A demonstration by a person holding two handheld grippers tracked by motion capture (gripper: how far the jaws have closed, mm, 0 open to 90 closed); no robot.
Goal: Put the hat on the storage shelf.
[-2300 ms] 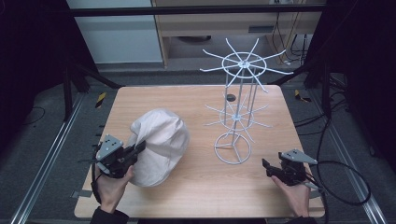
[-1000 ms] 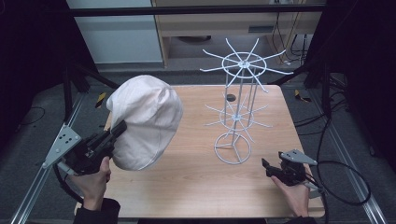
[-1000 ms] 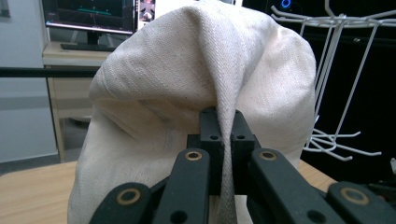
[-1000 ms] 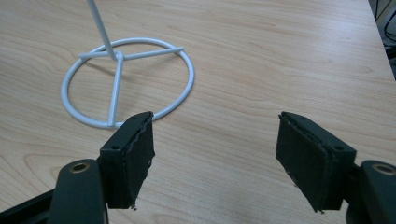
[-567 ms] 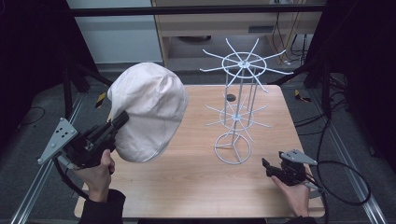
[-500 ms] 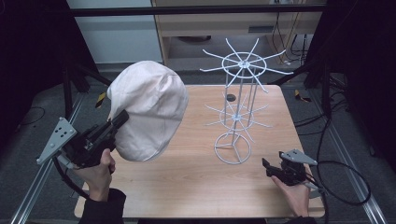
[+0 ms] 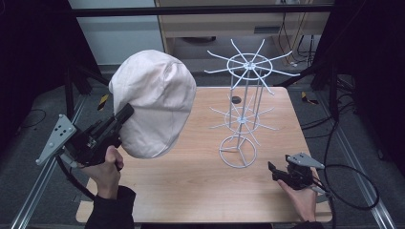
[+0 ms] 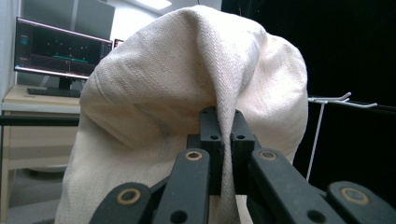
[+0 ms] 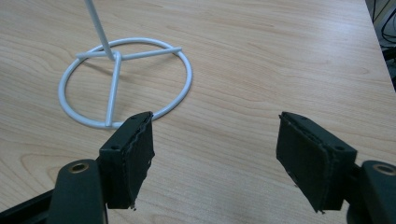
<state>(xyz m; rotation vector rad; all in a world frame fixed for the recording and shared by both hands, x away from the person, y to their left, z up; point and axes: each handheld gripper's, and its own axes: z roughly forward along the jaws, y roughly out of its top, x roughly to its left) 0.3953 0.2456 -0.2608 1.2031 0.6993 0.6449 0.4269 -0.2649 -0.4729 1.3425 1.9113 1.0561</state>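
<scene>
While your left gripper [image 7: 125, 112] pinches the cream hat [image 7: 155, 102] aloft at nine o'clock, your right gripper [image 9: 215, 158] rests wide-jawed near the wire stand [image 7: 241, 119].

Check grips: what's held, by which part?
The left gripper is shut on a fold of the cream cloth cap, lifted off the table. The right gripper is open, empty.

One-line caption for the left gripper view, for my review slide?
Left gripper shut on a fold of the cream cloth hat, held aloft beside the white wire rack.
</scene>
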